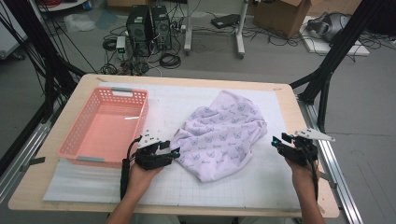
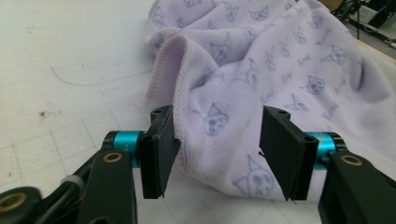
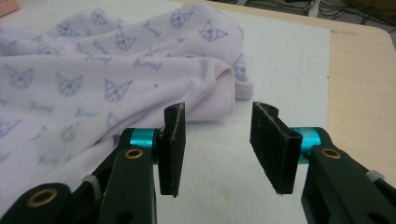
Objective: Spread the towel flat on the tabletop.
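Observation:
A pale lilac towel (image 1: 223, 133) printed with small cat faces lies crumpled in the middle of the white grid mat. My left gripper (image 1: 173, 152) is at the towel's left edge, open, its jaws on either side of a raised fold of the towel (image 2: 219, 116) without closing on it. My right gripper (image 1: 276, 142) is open just right of the towel. In the right gripper view the towel's hemmed corner (image 3: 219, 88) lies a short way beyond the gripper (image 3: 217, 149), and bare mat shows between the jaws.
A pink plastic basket (image 1: 105, 127) stands to the left on the mat, next to my left hand. The wooden table's right edge (image 1: 306, 135) runs close to my right gripper. Black frame posts, cables and computer towers (image 1: 148, 28) stand on the floor beyond the table.

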The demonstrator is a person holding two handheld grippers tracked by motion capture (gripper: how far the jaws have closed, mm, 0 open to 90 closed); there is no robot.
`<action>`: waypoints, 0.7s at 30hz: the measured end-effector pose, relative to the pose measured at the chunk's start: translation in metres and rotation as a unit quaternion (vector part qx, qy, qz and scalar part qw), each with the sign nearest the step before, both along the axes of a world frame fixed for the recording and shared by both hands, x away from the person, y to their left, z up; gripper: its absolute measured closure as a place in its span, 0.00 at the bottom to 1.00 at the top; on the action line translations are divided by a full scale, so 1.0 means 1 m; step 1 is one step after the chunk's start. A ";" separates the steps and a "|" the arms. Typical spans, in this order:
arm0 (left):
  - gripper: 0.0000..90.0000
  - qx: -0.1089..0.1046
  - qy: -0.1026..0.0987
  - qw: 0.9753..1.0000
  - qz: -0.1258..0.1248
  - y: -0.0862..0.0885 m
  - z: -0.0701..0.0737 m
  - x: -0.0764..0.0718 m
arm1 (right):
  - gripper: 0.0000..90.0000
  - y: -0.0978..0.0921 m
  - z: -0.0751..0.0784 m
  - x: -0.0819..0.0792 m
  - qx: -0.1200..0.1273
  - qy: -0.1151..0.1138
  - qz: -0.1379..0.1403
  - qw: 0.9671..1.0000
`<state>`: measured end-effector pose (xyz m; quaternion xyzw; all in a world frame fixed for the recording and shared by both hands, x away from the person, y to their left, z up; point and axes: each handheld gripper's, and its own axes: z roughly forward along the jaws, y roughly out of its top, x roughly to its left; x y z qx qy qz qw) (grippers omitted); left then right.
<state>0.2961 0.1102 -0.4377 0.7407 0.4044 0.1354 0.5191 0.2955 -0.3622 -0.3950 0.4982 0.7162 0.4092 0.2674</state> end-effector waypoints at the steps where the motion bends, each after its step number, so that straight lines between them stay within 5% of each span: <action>1: 0.52 -0.003 0.000 1.000 -0.003 0.001 0.000 -0.002 | 0.60 -0.002 0.001 -0.005 0.003 -0.002 0.002 1.000; 5: 0.53 -0.019 -0.001 1.000 -0.004 0.004 0.000 -0.012 | 0.62 -0.009 0.006 -0.026 0.010 -0.015 0.007 1.000; 10: 0.57 -0.018 0.000 1.000 -0.004 0.005 -0.002 -0.016 | 0.79 -0.009 -0.006 -0.037 0.009 0.002 0.037 0.999; 14: 0.59 -0.016 0.005 1.000 -0.004 0.003 -0.005 -0.014 | 0.82 0.004 -0.037 -0.025 0.006 0.056 0.066 0.996; 21: 0.59 -0.011 0.017 1.000 -0.008 0.001 -0.011 -0.012 | 0.60 0.036 -0.043 0.011 0.048 0.071 0.096 0.992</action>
